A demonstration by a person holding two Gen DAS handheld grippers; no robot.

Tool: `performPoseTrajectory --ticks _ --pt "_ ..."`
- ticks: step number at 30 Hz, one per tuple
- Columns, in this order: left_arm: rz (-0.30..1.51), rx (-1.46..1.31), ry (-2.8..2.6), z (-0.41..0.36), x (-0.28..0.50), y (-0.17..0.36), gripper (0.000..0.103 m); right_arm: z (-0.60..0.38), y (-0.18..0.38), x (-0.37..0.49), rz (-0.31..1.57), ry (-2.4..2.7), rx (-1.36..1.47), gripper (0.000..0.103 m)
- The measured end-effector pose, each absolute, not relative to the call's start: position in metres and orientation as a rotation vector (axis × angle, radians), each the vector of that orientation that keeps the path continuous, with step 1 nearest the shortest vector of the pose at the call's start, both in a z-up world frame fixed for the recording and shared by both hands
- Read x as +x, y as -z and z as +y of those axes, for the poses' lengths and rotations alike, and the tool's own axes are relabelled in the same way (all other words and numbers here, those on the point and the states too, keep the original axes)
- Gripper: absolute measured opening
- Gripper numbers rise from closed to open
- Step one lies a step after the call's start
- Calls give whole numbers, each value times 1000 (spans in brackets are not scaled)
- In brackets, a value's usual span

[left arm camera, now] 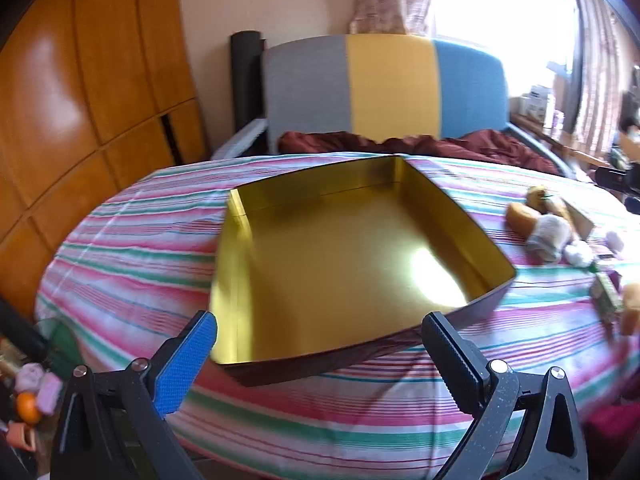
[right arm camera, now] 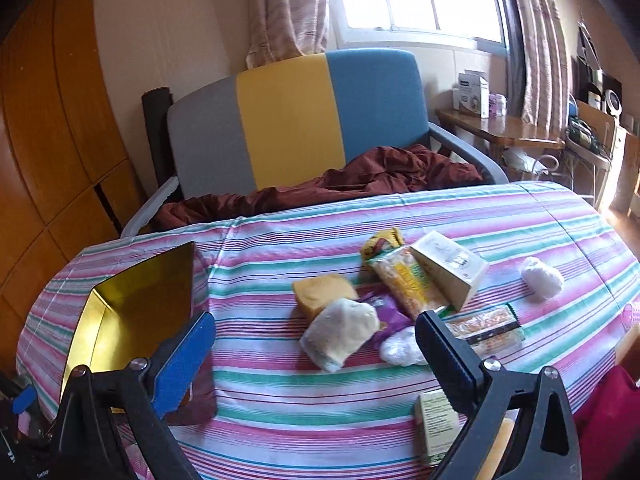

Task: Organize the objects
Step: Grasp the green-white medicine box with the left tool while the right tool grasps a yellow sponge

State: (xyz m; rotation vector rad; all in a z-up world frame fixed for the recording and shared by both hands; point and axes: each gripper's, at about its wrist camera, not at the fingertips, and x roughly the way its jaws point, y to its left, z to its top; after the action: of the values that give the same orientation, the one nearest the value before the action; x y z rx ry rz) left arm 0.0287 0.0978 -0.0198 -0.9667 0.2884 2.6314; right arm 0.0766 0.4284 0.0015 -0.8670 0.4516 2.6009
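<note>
we hold both grippers, left (left arm camera: 320,356) and right (right arm camera: 316,356), fingers wide apart and empty; the gold tin (left arm camera: 344,264) sits on the striped table (right arm camera: 280,400), snacks (right arm camera: 404,284) heaped beside it.

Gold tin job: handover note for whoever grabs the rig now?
Left hand-held gripper: open, holding nothing, aimed at the gold tin.
Right hand-held gripper: open, holding nothing, over the snack pile.
The tin sits empty on the striped cloth.
Loose on the cloth, outside the tin: yellow block, wrapped bun, cream box, cracker pack, white packet, green-print box.
Done: nothing packed yet.
Left: move every item into the tin.
</note>
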Motion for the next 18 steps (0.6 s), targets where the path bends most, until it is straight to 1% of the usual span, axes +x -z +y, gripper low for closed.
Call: performPoseTrajectory --ticks 3,6,9,12,15,18 --pt "188 -961 -2502 103 30 17 103 470 0 89 591 -2534 -872 102" --pt "139 -1005 -2403 116 27 15 103 516 6 113 794 -2441 -847 102" --pt "144 -951 -2338 130 36 13 103 555 16 140 954 -2342 -792 102" --pt "195 -949 -2267 149 38 14 103 584 31 160 1078 -2253 -753 102" --pt "147 -1009 -2153 170 34 16 103 605 50 177 1214 -2164 -704 102" --pt "159 -994 -2083 190 37 16 103 610 55 186 1328 -2165 -621 102"
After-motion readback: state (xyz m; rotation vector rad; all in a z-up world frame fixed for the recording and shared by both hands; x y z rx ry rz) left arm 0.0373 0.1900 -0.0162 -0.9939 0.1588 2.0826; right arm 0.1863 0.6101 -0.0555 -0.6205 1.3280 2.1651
